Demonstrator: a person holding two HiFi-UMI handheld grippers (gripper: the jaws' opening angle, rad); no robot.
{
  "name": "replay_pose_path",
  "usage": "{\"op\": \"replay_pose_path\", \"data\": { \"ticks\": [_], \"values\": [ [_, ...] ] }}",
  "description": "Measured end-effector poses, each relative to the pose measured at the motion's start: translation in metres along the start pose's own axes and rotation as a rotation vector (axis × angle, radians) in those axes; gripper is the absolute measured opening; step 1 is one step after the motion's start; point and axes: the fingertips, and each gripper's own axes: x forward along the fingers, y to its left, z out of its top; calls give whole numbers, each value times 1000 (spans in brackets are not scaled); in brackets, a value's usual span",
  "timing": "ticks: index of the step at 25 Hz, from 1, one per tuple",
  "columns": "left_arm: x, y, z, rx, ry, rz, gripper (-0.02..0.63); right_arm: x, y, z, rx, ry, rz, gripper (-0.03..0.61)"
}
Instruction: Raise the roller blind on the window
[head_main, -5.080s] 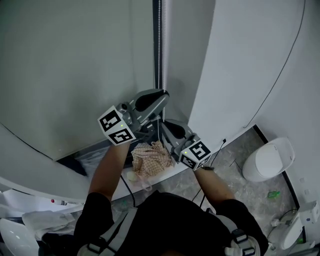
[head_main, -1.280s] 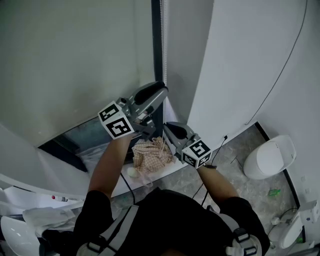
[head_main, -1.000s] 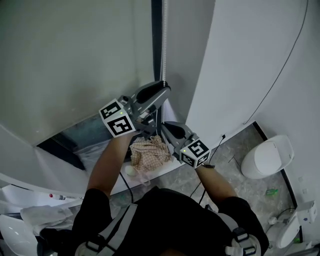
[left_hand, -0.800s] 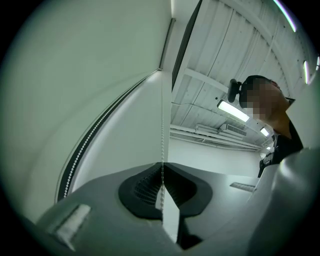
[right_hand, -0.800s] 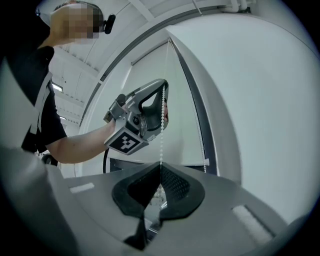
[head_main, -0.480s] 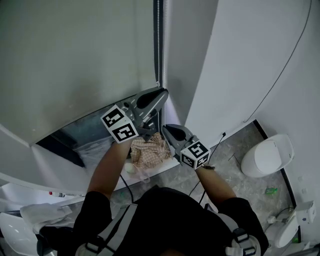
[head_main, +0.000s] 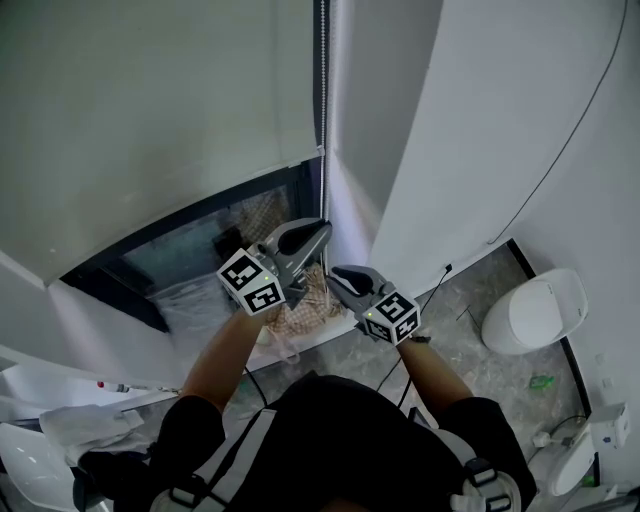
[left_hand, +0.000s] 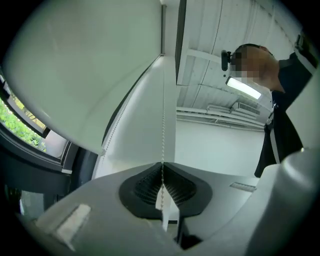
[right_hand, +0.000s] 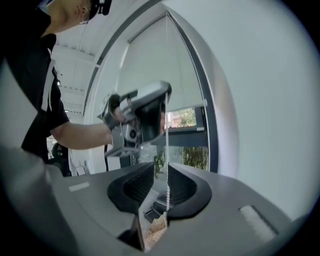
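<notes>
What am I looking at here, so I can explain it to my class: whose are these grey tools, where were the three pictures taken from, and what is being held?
There is no robot here. A person holds a two-jaw gripper in each hand. One picture comes from a camera on the person's head, looking steeply down. The other two come from cameras riding on each gripper, looking along its jaws. The person stands at a window whose blind is partly raised. The left gripper is shut on the blind's bead chain. The right gripper, lower on the same chain, is opening its jaws, and the chain runs between them unpinched. A checked cloth lies below the grippers.
</notes>
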Motion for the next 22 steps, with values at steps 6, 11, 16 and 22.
{"op": "replay_pose_path", "data": {
  "ticks": [6,11,16,22],
  "values": [
    [-7,5,3,-49,-41,10,12,-31,7,146,-145,-338,0,101],
    [-13,5,3,-66,-53,14,12,-28,9,239,-171,-490,-29,97],
    [-16,4,4,-57,-48,25,12,-15,3,284,-153,-540,-28,97],
    [-22,4,6,-56,-47,39,12,2,2,289,-96,-528,-9,86]
  ]
}}
